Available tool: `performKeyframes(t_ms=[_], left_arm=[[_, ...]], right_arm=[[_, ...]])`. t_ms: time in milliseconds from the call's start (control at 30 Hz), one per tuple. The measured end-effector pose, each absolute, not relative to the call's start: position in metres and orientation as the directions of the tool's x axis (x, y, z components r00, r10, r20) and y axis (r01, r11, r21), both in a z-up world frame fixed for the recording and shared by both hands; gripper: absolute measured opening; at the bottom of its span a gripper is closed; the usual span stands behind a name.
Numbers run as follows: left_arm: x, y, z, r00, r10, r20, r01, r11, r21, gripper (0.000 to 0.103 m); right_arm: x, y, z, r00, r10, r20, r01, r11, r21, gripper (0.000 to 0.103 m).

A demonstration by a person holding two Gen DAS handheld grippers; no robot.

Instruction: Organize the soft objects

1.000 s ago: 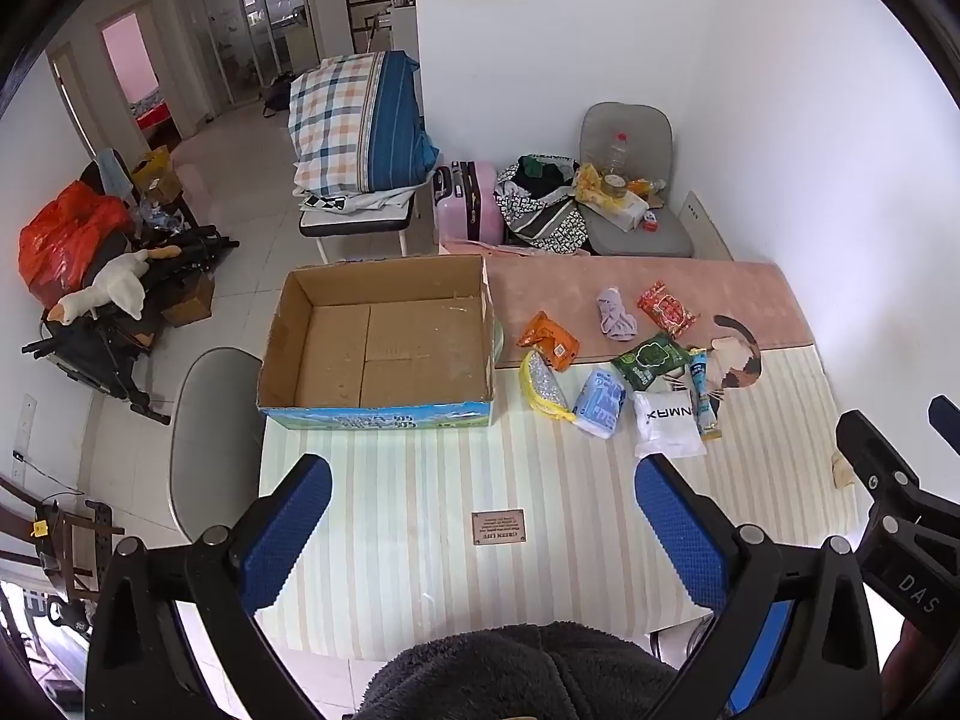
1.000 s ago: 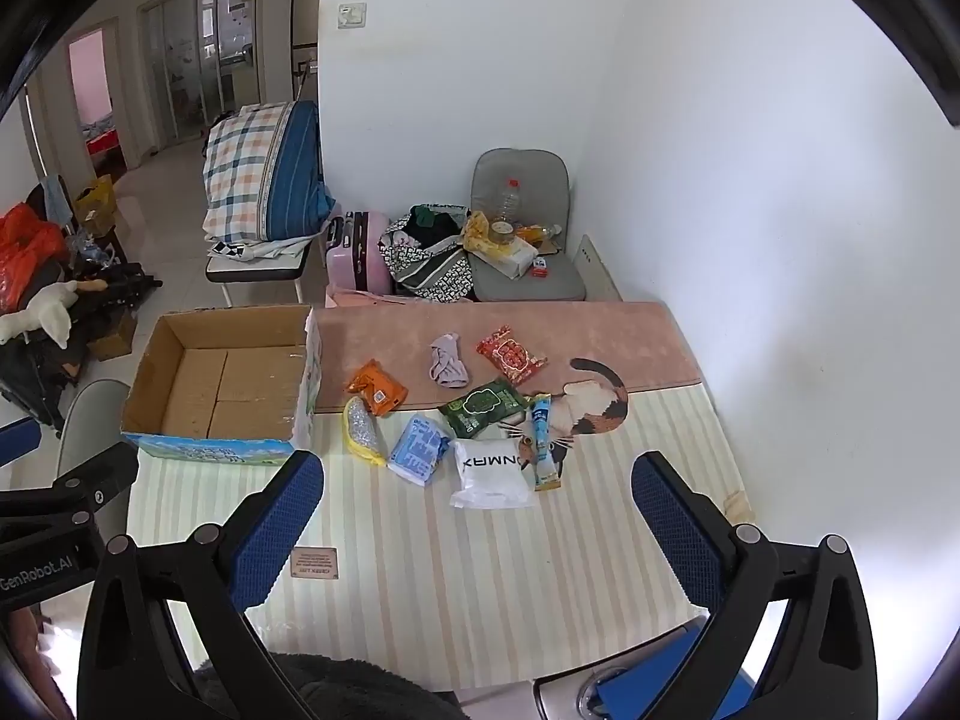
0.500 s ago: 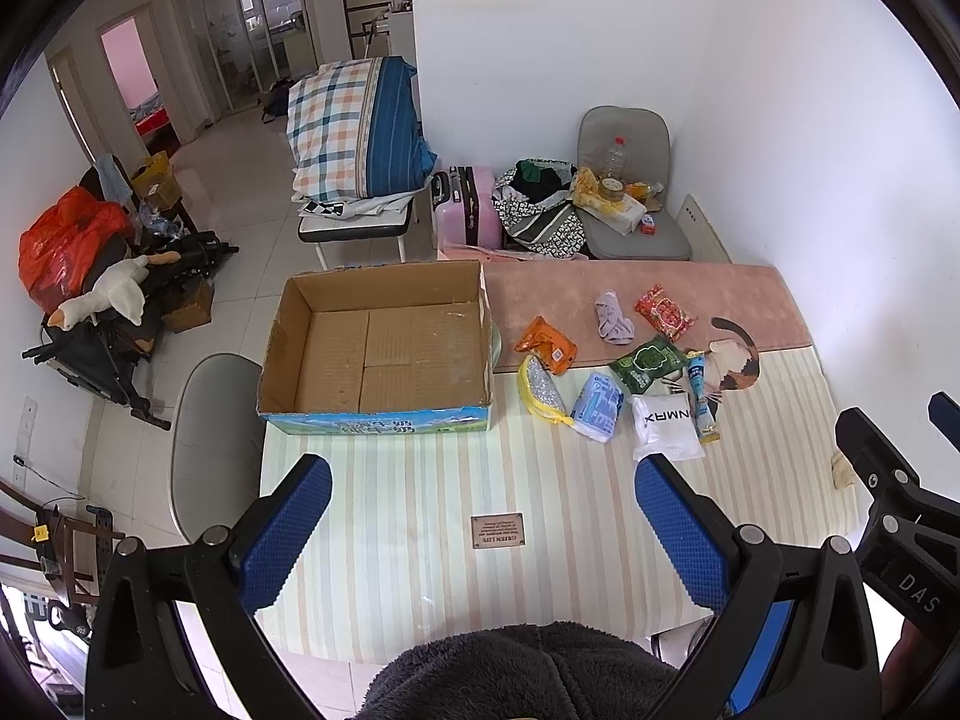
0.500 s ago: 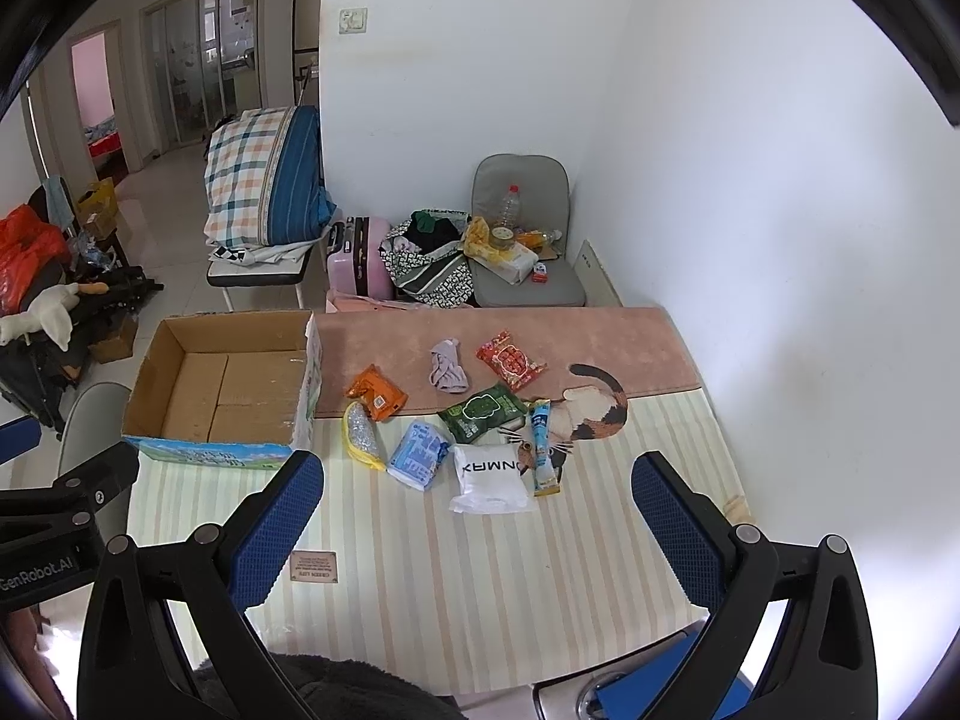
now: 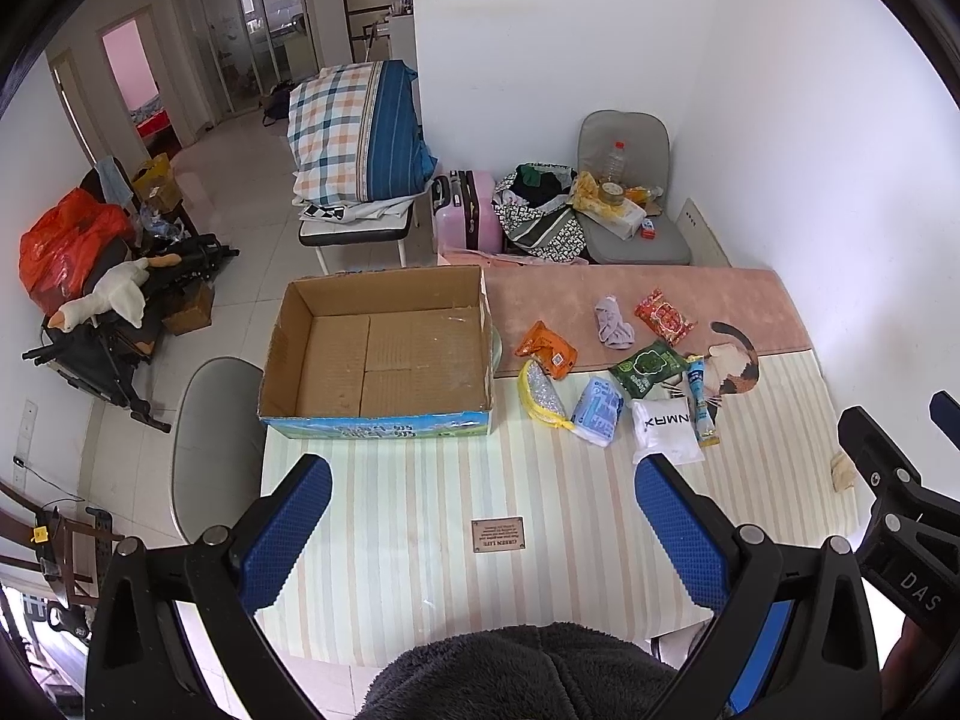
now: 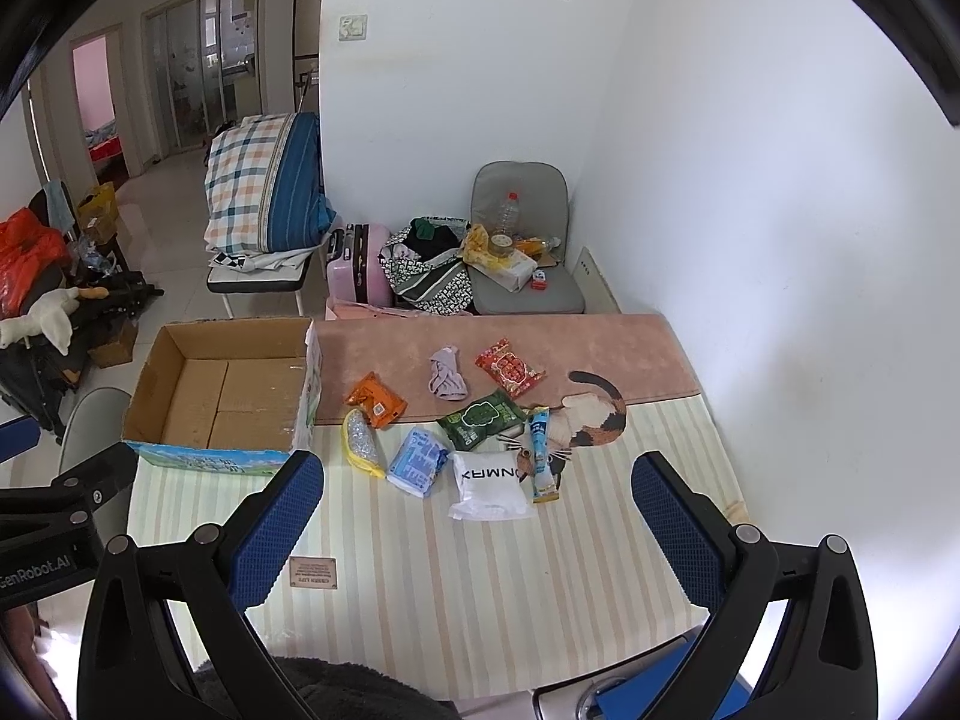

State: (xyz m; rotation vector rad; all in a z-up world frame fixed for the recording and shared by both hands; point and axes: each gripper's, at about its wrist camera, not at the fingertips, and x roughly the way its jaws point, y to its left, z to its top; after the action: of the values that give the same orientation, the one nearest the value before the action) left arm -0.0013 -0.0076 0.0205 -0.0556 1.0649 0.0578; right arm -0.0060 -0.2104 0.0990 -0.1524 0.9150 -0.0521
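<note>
Both sets of fingers are held spread wide and empty above the near edge of the surface (image 5: 420, 504), which is covered by a striped cloth. The left gripper (image 5: 483, 534) is seen hovering in front of the open cardboard box (image 5: 378, 420), and the right gripper (image 6: 477, 531) is held over the bare stripes nearer the wall.

The box is empty and is set on the left part of the surface. The soft objects are gathered in a loose cluster just to its right, none inside it. A yellow-edged pouch (image 5: 542, 401) and an orange packet (image 5: 547, 349) are found closest to the box. A blue-and-white packet (image 5: 596, 411), a white bag (image 5: 666, 429) and a slim blue stick sachet (image 5: 701, 399) are laid side by side nearer the front. A green packet (image 5: 648, 367), a red packet (image 5: 665, 316) and a small lilac cloth (image 5: 612, 324) are placed farther back, the last two on the pink strip.
</note>
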Motion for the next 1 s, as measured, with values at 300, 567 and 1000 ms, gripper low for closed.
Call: performKeyframes(t_ms=[300,567,1000], left_arm=[[0.0019,-0.0087,0.0228,0.487,0.019,-0.873,-0.075,0.997,-0.020,0.103],[0.0008,-0.0075,0.0233,0.487,0.019,-0.873,-0.074,0.997,-0.020,0.103],[0.0005,-0.0071,0.0233,0.488,0.018,-0.873,-0.074,0.997,-0.021,0.103]], right_arm=[[-0.0074,-0.2086,0.0982,0.619,-0.112,-0.777,-0.018,0.988,-0.156,0.103],[-0.0060,-0.2091,0.0980,0.626,-0.121,-0.771,-0.011,0.986,-0.164,0.103],[-0.0046,-0.2080,0.0986,0.627,-0.122,-0.769,-0.012,0.986,-0.166,0.103]])
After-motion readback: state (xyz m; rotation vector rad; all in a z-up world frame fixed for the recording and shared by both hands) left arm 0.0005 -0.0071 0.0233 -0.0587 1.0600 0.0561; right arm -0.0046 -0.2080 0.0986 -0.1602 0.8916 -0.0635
